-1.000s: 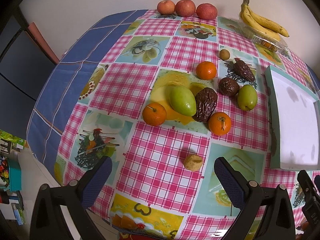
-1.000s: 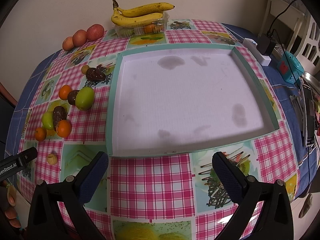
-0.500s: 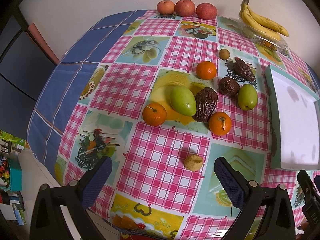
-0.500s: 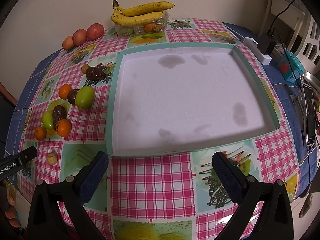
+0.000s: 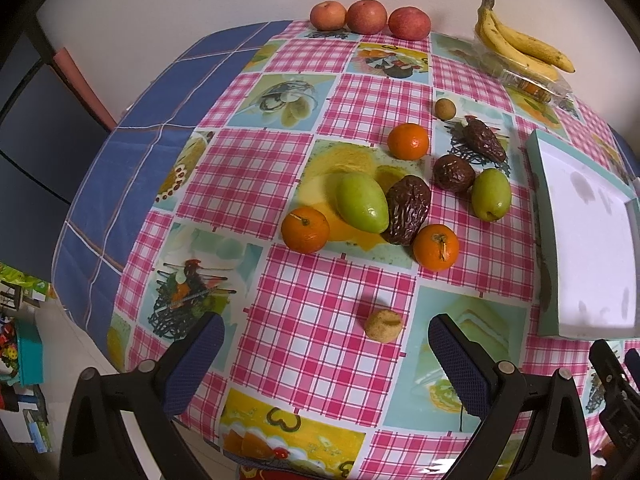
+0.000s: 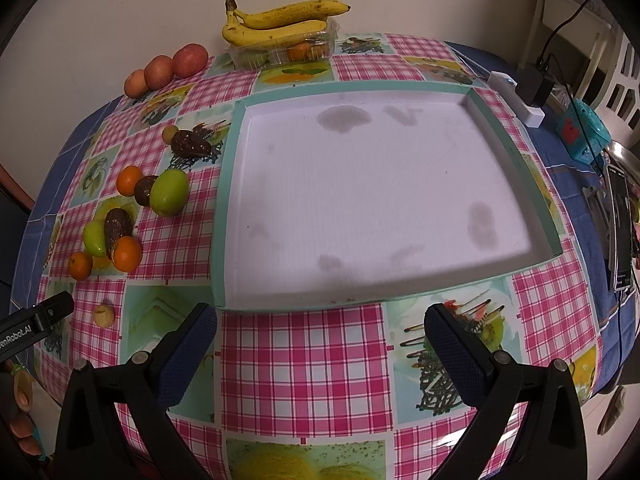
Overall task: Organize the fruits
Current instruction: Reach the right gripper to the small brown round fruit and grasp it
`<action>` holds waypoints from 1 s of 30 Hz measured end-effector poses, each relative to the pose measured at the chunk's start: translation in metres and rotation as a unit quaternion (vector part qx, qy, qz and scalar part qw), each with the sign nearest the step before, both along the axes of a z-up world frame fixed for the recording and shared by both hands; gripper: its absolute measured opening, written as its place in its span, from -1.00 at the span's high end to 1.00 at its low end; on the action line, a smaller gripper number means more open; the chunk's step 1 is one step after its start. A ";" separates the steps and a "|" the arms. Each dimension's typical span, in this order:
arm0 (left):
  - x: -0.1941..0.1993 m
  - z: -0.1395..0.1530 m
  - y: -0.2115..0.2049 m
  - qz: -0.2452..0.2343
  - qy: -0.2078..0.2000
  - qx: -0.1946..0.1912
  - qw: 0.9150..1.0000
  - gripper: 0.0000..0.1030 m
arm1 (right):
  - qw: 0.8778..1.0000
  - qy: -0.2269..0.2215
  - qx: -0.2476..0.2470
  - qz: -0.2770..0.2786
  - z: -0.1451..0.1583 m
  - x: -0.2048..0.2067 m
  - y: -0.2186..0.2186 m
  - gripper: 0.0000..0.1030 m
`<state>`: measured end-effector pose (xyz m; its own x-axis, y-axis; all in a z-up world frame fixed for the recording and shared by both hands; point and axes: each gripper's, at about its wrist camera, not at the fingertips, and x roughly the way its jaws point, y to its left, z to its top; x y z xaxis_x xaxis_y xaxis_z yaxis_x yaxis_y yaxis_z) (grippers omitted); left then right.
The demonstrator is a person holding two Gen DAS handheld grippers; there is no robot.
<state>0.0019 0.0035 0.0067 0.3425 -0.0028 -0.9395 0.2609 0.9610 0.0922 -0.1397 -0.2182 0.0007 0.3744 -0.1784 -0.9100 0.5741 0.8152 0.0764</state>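
Note:
Loose fruit lies on the checked tablecloth: three oranges, two green fruits, dark wrinkled fruits and a small beige fruit. My left gripper hovers open at the table's near edge, the beige fruit just ahead of its fingers. A shallow white tray with a teal rim sits empty to the right of the fruit. My right gripper is open in front of the tray's near edge, holding nothing. The fruit cluster also shows at the left of the right wrist view.
Three apples line the back wall. Bananas rest on a clear plastic box at the back. A charger, a teal device and a phone lie right of the tray. A dark chair stands left of the table.

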 end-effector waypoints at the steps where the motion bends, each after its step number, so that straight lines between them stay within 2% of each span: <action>1: 0.000 0.000 0.000 -0.001 -0.001 0.000 1.000 -1.00 | 1.000 0.000 0.000 0.000 0.000 0.000 0.000 -1.00; 9: 0.000 0.002 0.001 -0.003 -0.004 -0.003 1.000 -1.00 | 1.000 0.000 0.000 0.000 0.000 0.000 0.000 -1.00; 13: 0.005 0.009 0.011 0.004 -0.019 -0.034 0.999 -1.00 | 1.000 0.000 0.000 0.000 0.000 0.001 0.000 -1.00; 16: 0.013 0.020 0.028 0.034 -0.048 -0.065 0.996 -1.00 | 1.000 -0.001 0.001 0.000 -0.001 0.002 0.002 -1.00; 19: 0.019 0.025 0.043 0.051 -0.073 -0.080 0.993 -1.00 | 1.000 -0.005 0.001 0.008 0.000 0.006 0.007 -1.00; 30: 0.040 0.023 0.087 0.108 -0.083 -0.101 0.986 -1.00 | 0.995 -0.034 0.034 0.082 0.002 0.048 0.062 -1.00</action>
<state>0.0421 0.0910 0.0296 0.5049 -0.0940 -0.8580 0.0456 0.9956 -0.0822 -0.0915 -0.1563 0.0024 0.4551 -0.0480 -0.8891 0.4246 0.8894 0.1693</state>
